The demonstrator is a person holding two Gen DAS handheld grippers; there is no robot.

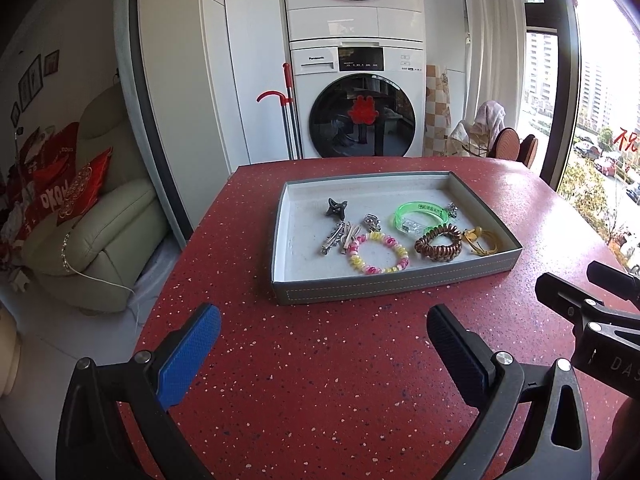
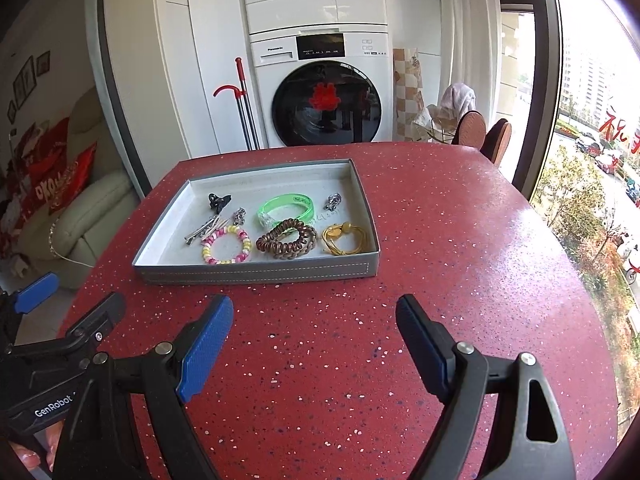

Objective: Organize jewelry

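A shallow grey tray (image 1: pixel 394 282) (image 2: pixel 256 272) lies on the red speckled table (image 1: pixel 320 380) (image 2: pixel 460 280). Inside it lie a pink-and-yellow bead bracelet (image 1: pixel 378 252) (image 2: pixel 226 245), a green bangle (image 1: pixel 420 216) (image 2: pixel 286 208), a brown coil hair tie (image 1: pixel 438 242) (image 2: pixel 286 239), a yellow cord (image 1: pixel 482 240) (image 2: pixel 344 236), silver hair clips (image 1: pixel 334 236) (image 2: pixel 202 230) and a dark claw clip (image 1: pixel 335 207) (image 2: pixel 219 201). My left gripper (image 1: pixel 324 344) hovers open in front of the tray with nothing between its fingers. My right gripper (image 2: pixel 314 340) is also open and empty, short of the tray's near wall.
The right gripper's body (image 1: pixel 592 308) shows at the right edge of the left wrist view. A washer and dryer stack (image 1: pixel 356 80) stands beyond the table. A cream sofa (image 1: pixel 100 240) with red cushions is at the left, and a window (image 2: pixel 592 160) at the right.
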